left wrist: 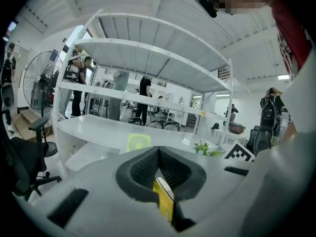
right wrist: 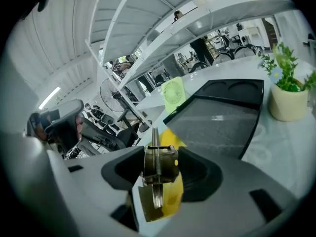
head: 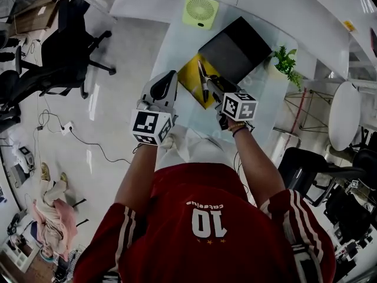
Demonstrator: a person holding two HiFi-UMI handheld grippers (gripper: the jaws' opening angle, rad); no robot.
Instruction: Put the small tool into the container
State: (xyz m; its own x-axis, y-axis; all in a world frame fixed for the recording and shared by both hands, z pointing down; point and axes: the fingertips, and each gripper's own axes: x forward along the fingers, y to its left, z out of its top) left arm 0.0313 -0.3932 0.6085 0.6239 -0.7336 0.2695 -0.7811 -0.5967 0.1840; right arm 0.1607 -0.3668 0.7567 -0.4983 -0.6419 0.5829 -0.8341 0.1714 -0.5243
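While a person (head: 200,229) in a red shirt numbered 10 stands over a pale glass-topped table (head: 262,102), the right gripper (head: 212,86) clamps a small brass-coloured metal tool (head: 204,82) between its dark pads. Seen from the right gripper view, the jaws press on the tool's squat body from both sides. A thin blade sticks out past the pads at the far end, and a narrow silver part points back toward the camera.

The tool hangs over a flat yellow container (head: 190,76) lying on the table. Whether its lower end touches the yellow surface cannot be told. The left gripper (head: 171,76) is held level with the right, just beside the container's left edge. In the left gripper view its ribbed black jaws are closed, tip against tip, with nothing between them, and a strip of yellow shows through the gap behind the tips.

Behind the container, touching or nearly touching its far edge, lies a dark grey rectangular tray (head: 235,49). A light-green square desk fan (head: 200,10) stands at the table's far end. A small green plant in a cream pot (head: 287,62) sits at the right corner, near the tray. Black office chairs (head: 70,58) stand on the floor to the left, and white shelving (left wrist: 148,68) rises beyond the table.
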